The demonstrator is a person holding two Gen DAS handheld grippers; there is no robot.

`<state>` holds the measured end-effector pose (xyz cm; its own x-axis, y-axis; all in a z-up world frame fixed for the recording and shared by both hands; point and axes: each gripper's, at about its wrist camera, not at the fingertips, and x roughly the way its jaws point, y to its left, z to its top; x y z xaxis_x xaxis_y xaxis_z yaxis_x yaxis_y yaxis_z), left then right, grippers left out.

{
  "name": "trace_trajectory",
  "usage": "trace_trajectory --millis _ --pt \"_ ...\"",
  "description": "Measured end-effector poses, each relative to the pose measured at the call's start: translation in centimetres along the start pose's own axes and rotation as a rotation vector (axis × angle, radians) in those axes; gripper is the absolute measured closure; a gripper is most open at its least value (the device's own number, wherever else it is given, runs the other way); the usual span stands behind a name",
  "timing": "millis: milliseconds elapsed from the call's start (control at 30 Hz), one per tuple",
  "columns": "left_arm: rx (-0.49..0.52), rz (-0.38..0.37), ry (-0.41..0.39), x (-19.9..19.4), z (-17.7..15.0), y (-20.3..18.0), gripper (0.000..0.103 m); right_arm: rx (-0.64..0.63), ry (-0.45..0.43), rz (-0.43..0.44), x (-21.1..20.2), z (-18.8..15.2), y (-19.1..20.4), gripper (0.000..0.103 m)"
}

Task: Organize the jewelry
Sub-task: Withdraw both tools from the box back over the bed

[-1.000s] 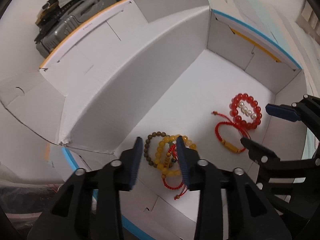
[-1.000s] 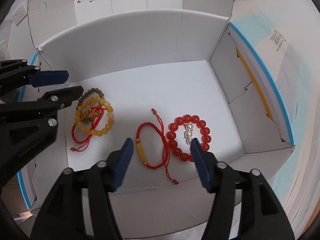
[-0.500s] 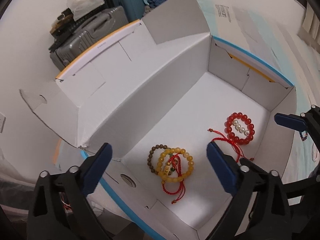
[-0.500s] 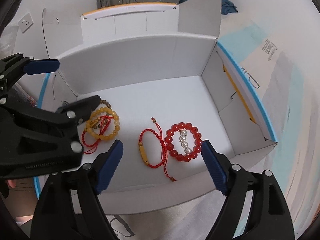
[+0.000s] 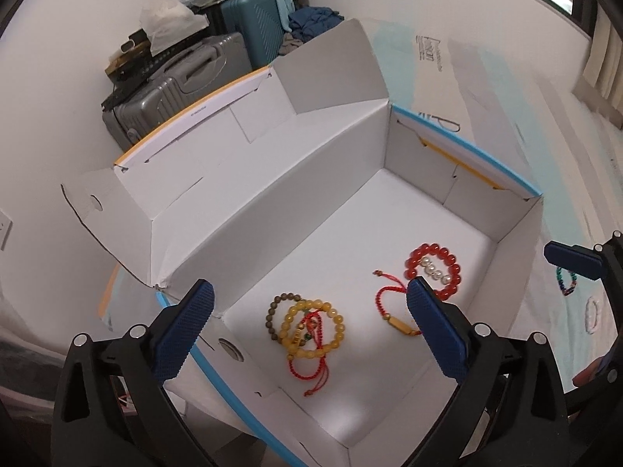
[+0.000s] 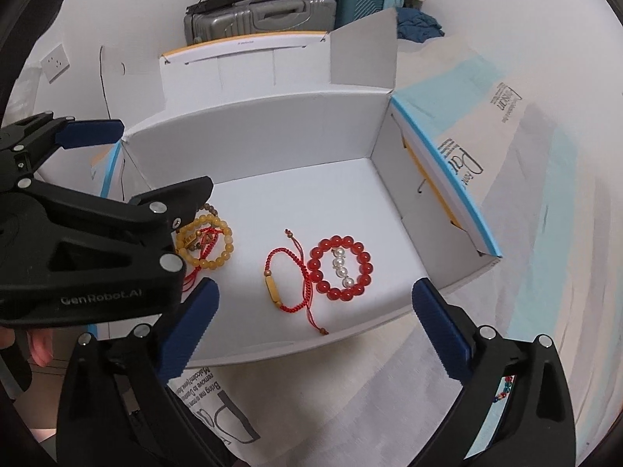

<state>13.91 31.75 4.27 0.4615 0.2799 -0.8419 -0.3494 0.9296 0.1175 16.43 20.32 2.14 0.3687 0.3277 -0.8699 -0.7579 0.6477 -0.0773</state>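
Observation:
An open white cardboard box (image 5: pixel 311 179) (image 6: pixel 272 132) holds several bracelets. A yellow bead bracelet (image 5: pixel 313 329) (image 6: pixel 210 243) lies tangled with a dark bead bracelet (image 5: pixel 276 311) and a red cord. A red cord bracelet with a gold tube (image 5: pixel 393 311) (image 6: pixel 286 276) lies beside a red bead bracelet with pearls (image 5: pixel 432 268) (image 6: pixel 340 268). My left gripper (image 5: pixel 311 334) is open and empty above the box's near left side. My right gripper (image 6: pixel 311 323) is open and empty above the box's front wall.
A multicoloured bead bracelet (image 5: pixel 566 280) (image 6: pixel 504 387) lies on the bedding outside the box to the right. Grey and teal suitcases (image 5: pixel 187 78) (image 6: pixel 264 11) stand behind the box against the wall. A printed paper bag (image 6: pixel 210 401) lies under the box.
Both grippers have pulled back and up out of the box. My left gripper has opened wide from nearly shut over the yellow bracelet. My right gripper has opened wider too.

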Motion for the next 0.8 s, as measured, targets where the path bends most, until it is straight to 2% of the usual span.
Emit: trace_trajectory --millis 367,800 --pt "-0.013 -0.021 -0.068 -3.2 0.5 -2.1 0.006 0.076 -0.091 -0.046 -3.6 -1.6 -3.1 0.008" --pt "0.020 -0.089 -0.134 -6.3 1.1 -8.5 0.006 0.218 -0.154 -0.128 -8.0 -5.9 -9.8 0.007"
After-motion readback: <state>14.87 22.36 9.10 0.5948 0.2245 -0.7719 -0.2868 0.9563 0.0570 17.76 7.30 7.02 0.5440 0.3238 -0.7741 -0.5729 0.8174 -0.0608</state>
